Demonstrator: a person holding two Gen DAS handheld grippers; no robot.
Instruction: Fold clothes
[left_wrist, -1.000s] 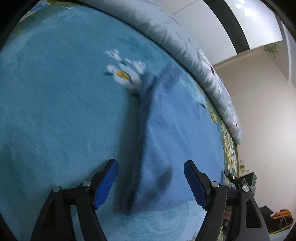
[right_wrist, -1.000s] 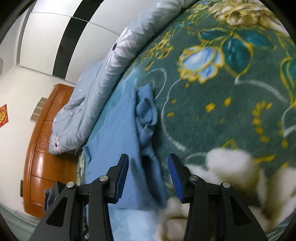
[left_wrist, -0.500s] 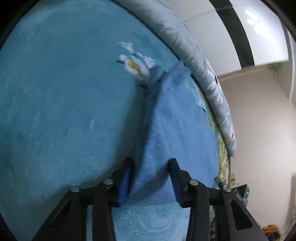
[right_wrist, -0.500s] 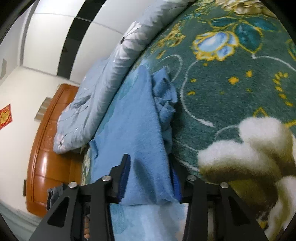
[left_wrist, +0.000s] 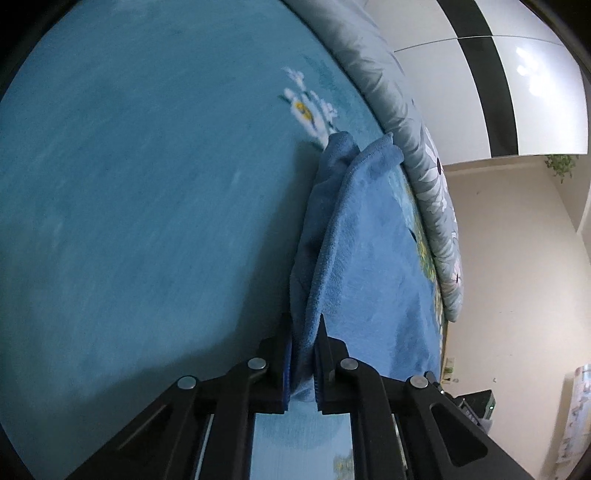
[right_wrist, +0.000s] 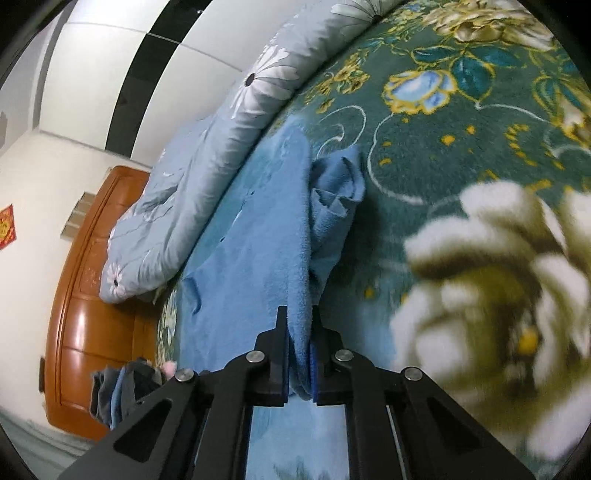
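Observation:
A blue fleece garment lies stretched on the bed blanket. My left gripper is shut on its near left edge, with cloth pinched between the blue pads. In the right wrist view the same garment runs away from me, with a bunched sleeve at its right side. My right gripper is shut on its near right edge.
The bed is covered by a teal blanket with flower patterns. A rolled grey floral duvet lies along the far side. A wooden headboard and a small pile of clothes are at the left.
Both grippers moved forward onto the garment's near edge and closed on it. The left jaws went from wide open to shut; the right jaws narrowed to shut.

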